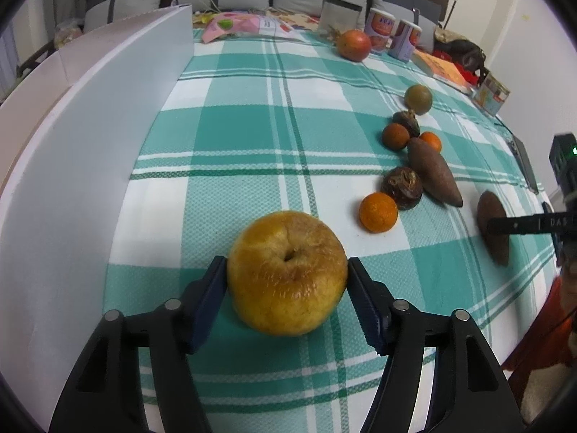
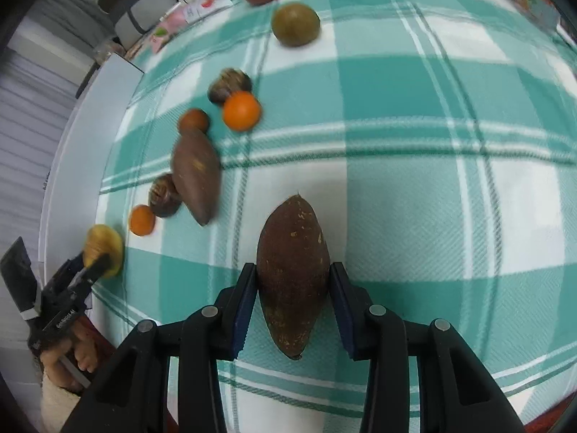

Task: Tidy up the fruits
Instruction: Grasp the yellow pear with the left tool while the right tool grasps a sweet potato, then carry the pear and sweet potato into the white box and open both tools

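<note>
My left gripper [image 1: 286,270] is shut on a wrinkled yellow apple [image 1: 286,272], its blue pads against both sides, just above the checked cloth. My right gripper [image 2: 293,281] is shut on a long brown fruit [image 2: 293,274], gripped across its middle. From the left wrist view the same brown fruit [image 1: 493,232] shows at the right with a right finger [image 1: 530,224] across it. From the right wrist view the apple [image 2: 102,249] sits at the far left. A row of loose fruit lies between: a small orange [image 1: 378,212], a dark wrinkled fruit [image 1: 403,187], another long brown fruit [image 1: 432,171].
A white board [image 1: 90,144] stands along the left of the cloth. Further back lie two more small oranges, a green-brown round fruit [image 1: 418,99] and a red one [image 1: 354,45]. Two cans [image 1: 393,34], a book and packets line the far edge. A hand [image 2: 77,357] holds the left gripper.
</note>
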Available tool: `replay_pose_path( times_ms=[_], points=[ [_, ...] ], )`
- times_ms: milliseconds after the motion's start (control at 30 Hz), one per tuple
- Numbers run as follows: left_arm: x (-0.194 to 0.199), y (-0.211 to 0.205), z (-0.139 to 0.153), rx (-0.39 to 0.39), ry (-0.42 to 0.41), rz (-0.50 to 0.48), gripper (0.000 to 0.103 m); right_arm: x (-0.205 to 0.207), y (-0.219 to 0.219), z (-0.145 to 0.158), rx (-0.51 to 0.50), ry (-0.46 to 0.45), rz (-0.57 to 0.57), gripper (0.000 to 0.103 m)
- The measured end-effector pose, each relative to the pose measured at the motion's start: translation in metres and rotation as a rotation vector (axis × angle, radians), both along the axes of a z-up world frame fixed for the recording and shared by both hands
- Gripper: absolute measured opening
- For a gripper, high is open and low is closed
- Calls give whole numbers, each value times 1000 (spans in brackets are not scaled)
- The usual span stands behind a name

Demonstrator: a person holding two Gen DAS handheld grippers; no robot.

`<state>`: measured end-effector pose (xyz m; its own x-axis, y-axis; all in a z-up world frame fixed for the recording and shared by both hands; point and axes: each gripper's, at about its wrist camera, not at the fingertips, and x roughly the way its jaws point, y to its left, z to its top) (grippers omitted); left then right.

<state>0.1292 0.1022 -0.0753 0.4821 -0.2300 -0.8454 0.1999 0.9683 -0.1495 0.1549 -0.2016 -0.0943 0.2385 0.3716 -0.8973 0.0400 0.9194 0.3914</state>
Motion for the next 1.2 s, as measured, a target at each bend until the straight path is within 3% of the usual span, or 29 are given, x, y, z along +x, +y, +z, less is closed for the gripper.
replay_pose_path(
  times_ms=[167,267,333,467,533,667,767,867,1067,1133,1200],
  points=[
    [-10,15,21,-103,-12,58,66,-17,6,33,96,-74,-15,40],
    [-23,37,68,-259,-41,85,66,-18,32,71,145,-141,33,41],
    [-28,54,101,-307,-83,97,66,-10,63,99,197,-182,83,41],
    [-27,106,153,-282,-158,167,67,2,149,139,298,-247,210,41],
    [-23,137,161,-228,-176,224,67,11,207,155,342,-264,288,41],
    [-9,200,142,-119,-133,366,67,28,311,167,404,-284,386,41],
    [-2,235,117,-60,-81,446,67,42,373,154,433,-249,416,41],
    [2,259,95,-21,-40,505,67,52,428,131,380,-209,435,41],
    [-8,277,81,-27,-22,550,68,61,472,98,287,-150,468,41],
    [-14,281,83,-31,-52,560,74,64,475,95,263,-160,466,43],
    [-19,282,88,-31,-79,574,83,65,470,98,254,-184,451,62]
  ],
)
